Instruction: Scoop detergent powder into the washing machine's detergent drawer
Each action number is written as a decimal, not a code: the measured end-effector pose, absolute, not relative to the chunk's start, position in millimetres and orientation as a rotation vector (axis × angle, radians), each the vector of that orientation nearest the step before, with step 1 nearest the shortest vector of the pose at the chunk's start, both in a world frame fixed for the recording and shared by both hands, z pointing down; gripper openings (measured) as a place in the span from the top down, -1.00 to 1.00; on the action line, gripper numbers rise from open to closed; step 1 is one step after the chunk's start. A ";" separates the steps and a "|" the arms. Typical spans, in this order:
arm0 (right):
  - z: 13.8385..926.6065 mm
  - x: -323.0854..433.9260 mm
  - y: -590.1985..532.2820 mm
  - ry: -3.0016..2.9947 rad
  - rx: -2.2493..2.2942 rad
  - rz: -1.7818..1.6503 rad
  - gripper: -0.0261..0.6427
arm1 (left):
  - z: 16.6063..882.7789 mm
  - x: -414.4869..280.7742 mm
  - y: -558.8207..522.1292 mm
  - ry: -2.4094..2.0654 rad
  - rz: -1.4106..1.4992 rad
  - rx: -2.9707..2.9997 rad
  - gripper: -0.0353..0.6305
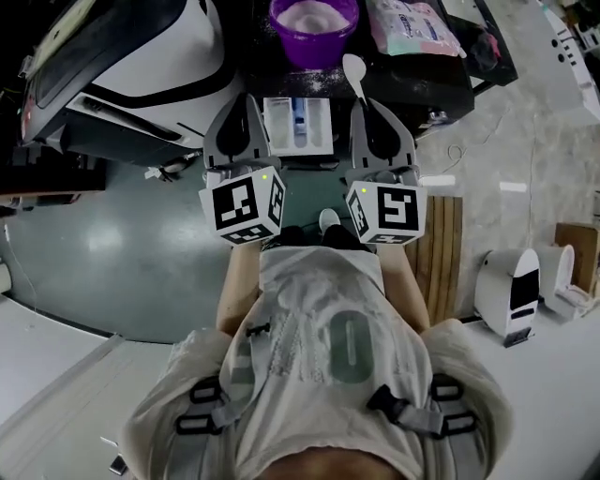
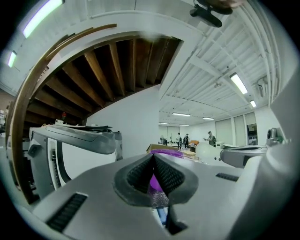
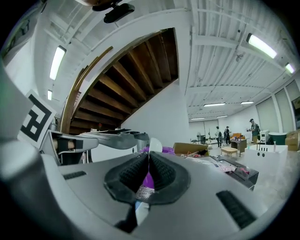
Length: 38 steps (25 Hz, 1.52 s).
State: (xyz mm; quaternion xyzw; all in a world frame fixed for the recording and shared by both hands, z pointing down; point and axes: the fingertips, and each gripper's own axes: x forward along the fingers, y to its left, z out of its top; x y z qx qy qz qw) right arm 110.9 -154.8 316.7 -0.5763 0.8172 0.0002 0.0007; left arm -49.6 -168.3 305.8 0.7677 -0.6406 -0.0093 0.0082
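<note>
The right gripper (image 1: 362, 101) is clamped on the handle of a white scoop (image 1: 354, 67). Its jaws meet at the tips (image 3: 147, 154), the scoop's bowl (image 3: 155, 144) stands just above them, and the handle shows below. The scoop's bowl hangs over the near edge of the black top (image 1: 412, 80); whether it holds any powder cannot be made out.

The drawer (image 1: 279, 122) sticks out from under that near edge, between the two grippers, with a blue insert (image 1: 300, 122) down its middle. I cannot tell if there is powder in its compartments.

Beyond the drawer, the purple bowl (image 1: 314, 52) stands on the top and is filled with white powder (image 1: 314, 14). Through each gripper's jaws the bowl shows as a purple patch (image 2: 166, 153) (image 3: 166, 150). A pink and teal pack (image 1: 412, 26) lies to the bowl's right, near the far edge. A white machine (image 1: 141, 56) stands off the top's left edge.

The left gripper (image 1: 249, 97) is just left of the drawer. Its jaws are closed tip to tip (image 2: 153, 157) with nothing between them.

Both grippers point forward, side by side and level. Their marker cubes (image 1: 244, 202) (image 1: 384, 211) sit nearest the body, and the forearms (image 1: 239, 281) reach out under them.
</note>
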 end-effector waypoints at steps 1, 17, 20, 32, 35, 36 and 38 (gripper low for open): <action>317.3 113.7 -155.4 2.580 -1.787 -0.008 0.89 | 305.1 -46.0 -166.6 -2.018 -0.023 2.388 0.83; 310.6 115.4 -182.8 2.581 -1.737 -0.066 0.89 | 291.4 -22.5 -198.1 -1.983 -0.003 2.439 0.83; 309.2 114.6 -188.9 2.567 -1.744 -0.080 0.89 | 290.7 -24.6 -204.2 -1.971 -0.011 2.445 0.83; 315.5 117.3 -234.8 2.561 -1.766 -0.106 0.89 | 303.1 -29.2 -252.4 -1.934 -0.003 2.444 0.83; 306.2 114.3 -259.7 2.571 -1.766 -0.115 0.89 | 292.8 -36.0 -275.6 -1.950 -0.001 2.443 0.83; 300.4 114.0 -266.9 2.578 -1.765 -0.112 0.89 | 287.0 -37.1 -281.6 -1.956 0.003 2.448 0.83; 287.5 114.7 -281.8 2.599 -1.762 -0.097 0.89 | 275.6 -36.7 -292.2 -1.965 0.013 2.465 0.83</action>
